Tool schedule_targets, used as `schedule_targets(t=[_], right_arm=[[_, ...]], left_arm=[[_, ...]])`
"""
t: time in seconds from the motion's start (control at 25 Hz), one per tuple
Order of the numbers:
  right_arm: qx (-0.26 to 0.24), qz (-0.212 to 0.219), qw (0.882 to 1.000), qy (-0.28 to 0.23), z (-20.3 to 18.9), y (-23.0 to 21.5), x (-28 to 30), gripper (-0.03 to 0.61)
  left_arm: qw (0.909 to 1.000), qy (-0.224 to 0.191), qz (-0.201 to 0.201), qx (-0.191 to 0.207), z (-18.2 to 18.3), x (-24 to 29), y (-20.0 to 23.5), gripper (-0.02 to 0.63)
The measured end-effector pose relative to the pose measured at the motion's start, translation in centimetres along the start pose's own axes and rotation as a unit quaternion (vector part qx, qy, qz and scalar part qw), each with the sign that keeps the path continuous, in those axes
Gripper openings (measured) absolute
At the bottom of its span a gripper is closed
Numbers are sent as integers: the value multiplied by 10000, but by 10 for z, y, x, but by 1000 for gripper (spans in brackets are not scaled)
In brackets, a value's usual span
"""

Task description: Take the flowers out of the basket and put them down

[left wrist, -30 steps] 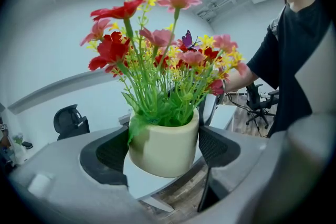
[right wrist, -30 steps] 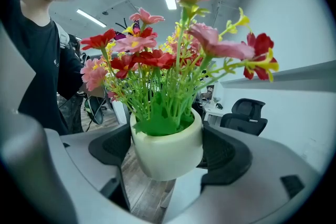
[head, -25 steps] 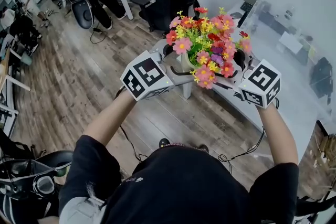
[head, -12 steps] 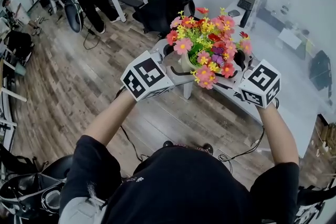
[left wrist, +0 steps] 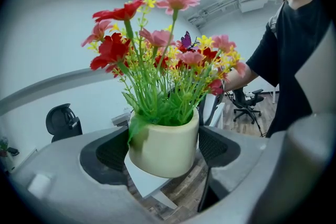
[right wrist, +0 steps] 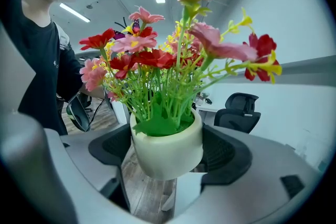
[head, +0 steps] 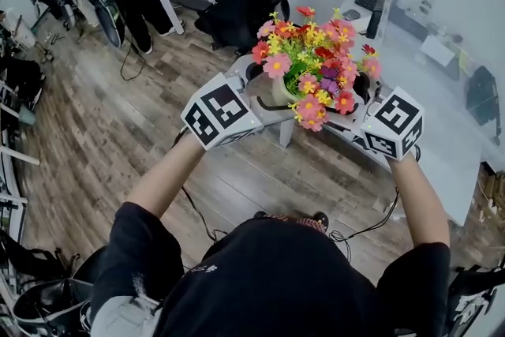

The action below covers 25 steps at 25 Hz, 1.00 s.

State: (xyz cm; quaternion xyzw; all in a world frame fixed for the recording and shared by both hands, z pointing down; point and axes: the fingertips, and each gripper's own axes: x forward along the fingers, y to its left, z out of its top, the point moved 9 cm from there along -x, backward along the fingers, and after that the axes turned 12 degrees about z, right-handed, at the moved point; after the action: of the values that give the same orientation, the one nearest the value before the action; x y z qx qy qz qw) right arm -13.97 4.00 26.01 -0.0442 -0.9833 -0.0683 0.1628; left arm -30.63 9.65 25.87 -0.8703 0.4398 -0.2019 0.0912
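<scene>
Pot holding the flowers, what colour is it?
Cream, plain, no pattern; the pot shows best in the right gripper view.

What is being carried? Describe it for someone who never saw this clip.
Over the wood-plank floor, the left gripper and right gripper meet. Both clamp a small cream round pot of red, pink and yellow flowers: the only colourful thing held aloft.

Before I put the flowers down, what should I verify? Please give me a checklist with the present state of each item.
1. Left gripper holds the pot: ok, both pads press its sides.
2. Right gripper holds the pot: ok, it is shut on it.
3. Pot lifted free: ok, only the jaws touch it.
4. Pot over the table: not ok, it hangs at the table's edge, with floor below.
5. Flowers clear of the jaws: ok.
6. Pot upright: cannot tell.
</scene>
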Motion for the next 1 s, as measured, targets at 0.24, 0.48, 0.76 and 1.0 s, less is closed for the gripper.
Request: schedule_targets(t=[0.24,0.48,0.76,1.0], right_arm=[[75,-153,9998,70,5,7,13,426],[162,-323,9993,112,5,15,16,426],[234,-408,9988,142,2,15,10,426],[230,-317,9992,117,-3,11,7,426]], left_arm=[[9998,-62,-177,1,-8,-10,8,413],[9993,-79,-366,29,-11,-12,10,413],[9988,-136,-472,17,-10,-5,8,413],[9990,-148,-411,-67,-11,0,4,413]])
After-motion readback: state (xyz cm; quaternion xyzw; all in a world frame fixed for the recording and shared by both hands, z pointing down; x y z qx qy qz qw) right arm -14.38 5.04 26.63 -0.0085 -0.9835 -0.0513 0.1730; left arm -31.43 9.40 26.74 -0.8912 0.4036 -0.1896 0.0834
